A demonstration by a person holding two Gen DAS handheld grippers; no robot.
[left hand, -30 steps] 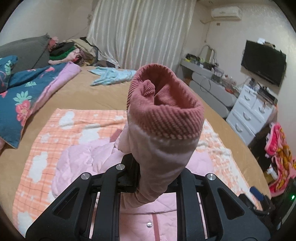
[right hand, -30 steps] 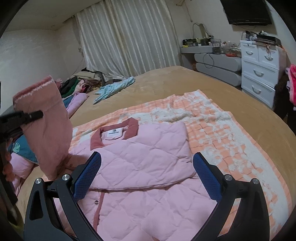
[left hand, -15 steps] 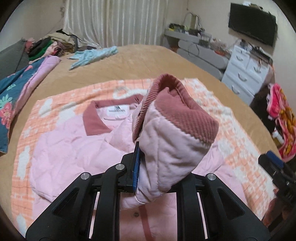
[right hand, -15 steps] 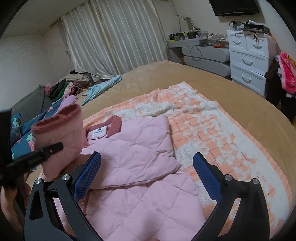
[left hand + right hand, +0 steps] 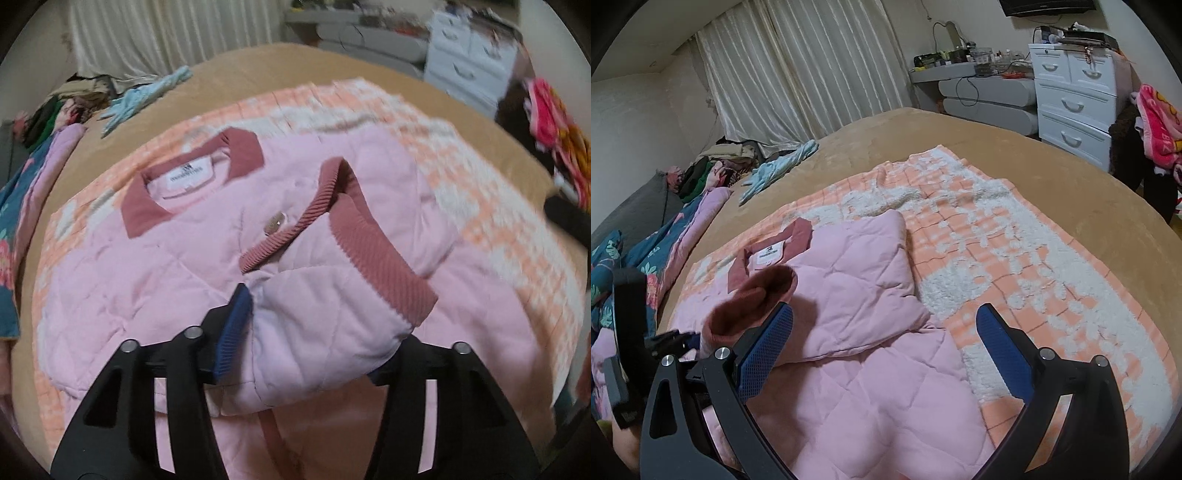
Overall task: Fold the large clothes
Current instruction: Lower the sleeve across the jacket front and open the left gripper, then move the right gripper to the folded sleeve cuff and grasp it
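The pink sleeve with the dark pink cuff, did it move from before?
Yes. The quilted pink sleeve has come down from up by the striped curtain onto the pink quilted jacket, between the left gripper's just-opening fingers.

The right gripper [image 5: 884, 350] hung with its blue-padded jaws wide apart and nothing between them, just above the pink quilted jacket [image 5: 849, 295]. Ahead of its left finger lay the jacket's dusty-rose collar [image 5: 798, 236] and white label [image 5: 767, 254]. The ribbed sleeve cuff [image 5: 753, 302] sat just to the left of that finger, with the left gripper [image 5: 670, 339] beyond it; its jaws could not be made out. Under the jacket and past the right finger spread an orange-and-white blanket [image 5: 1015, 266] on the tan bed [image 5: 960, 136].
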